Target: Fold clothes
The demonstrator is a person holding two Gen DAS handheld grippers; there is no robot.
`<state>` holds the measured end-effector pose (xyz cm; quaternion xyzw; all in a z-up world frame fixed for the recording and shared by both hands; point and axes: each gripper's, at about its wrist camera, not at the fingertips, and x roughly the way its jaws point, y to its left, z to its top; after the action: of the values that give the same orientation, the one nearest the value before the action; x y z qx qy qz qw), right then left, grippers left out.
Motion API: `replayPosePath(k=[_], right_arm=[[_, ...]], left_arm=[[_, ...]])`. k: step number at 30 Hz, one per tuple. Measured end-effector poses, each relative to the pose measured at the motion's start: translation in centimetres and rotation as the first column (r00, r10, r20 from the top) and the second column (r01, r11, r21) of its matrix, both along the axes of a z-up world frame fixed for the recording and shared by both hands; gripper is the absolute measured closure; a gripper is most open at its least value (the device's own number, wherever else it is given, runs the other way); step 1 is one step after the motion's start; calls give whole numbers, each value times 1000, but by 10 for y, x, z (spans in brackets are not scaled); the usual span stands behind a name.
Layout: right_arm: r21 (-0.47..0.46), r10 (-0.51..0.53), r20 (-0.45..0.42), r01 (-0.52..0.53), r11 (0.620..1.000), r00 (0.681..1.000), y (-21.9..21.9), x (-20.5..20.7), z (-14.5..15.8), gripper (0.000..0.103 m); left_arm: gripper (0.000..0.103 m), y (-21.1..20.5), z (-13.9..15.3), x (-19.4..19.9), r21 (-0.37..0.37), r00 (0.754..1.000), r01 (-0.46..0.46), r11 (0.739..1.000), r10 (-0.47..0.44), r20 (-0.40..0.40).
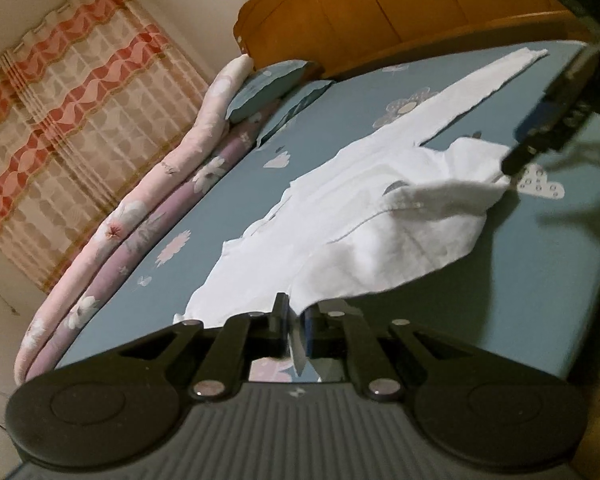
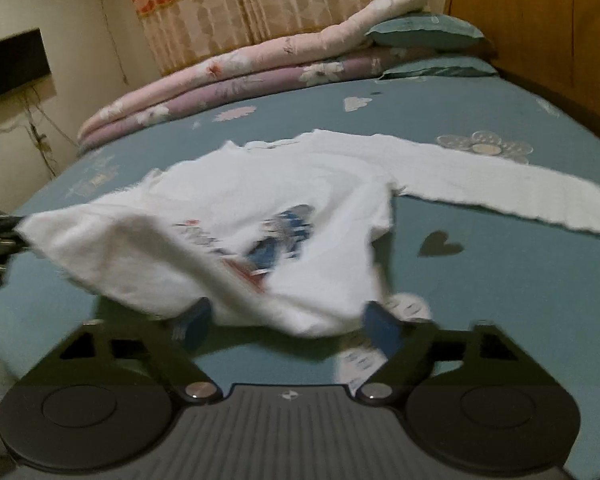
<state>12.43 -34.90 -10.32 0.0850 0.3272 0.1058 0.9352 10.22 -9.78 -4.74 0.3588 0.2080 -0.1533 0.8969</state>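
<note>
I'm not reading any text, label, brand or number in either view. The white shirt (image 2: 236, 208) is showing a blue-and-red print (image 2: 276, 236) near its front middle, w/ what may be lettering just left of it, but it's too blurred to make out.

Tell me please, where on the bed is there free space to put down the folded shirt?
Bare sheet lies below the stretched sleeve, to the right of the shirt body, around the dark heart print. A narrower strip runs between the shirt and the rolled quilts. The near middle is crowded: shirt, left gripper and right gripper.
</note>
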Motion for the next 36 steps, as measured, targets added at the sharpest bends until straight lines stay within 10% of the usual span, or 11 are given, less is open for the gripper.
replayPosePath(k=[11,14,36], right_arm=[[32,91,-76,-88,996,993,-28,45,-29,55],[21,121,-108,-119,993,987,-22,45,-28,97],[-10,13,-56,-13,1000,998,-71,0,67,102]], left_arm=[[97,3,-11,2,11,1000,-12,1000,13,-17],[98,3,-11,1,19,1000,-12,1000,12,-17],[100,11,22,-64,102,994,104,989,-107,24]])
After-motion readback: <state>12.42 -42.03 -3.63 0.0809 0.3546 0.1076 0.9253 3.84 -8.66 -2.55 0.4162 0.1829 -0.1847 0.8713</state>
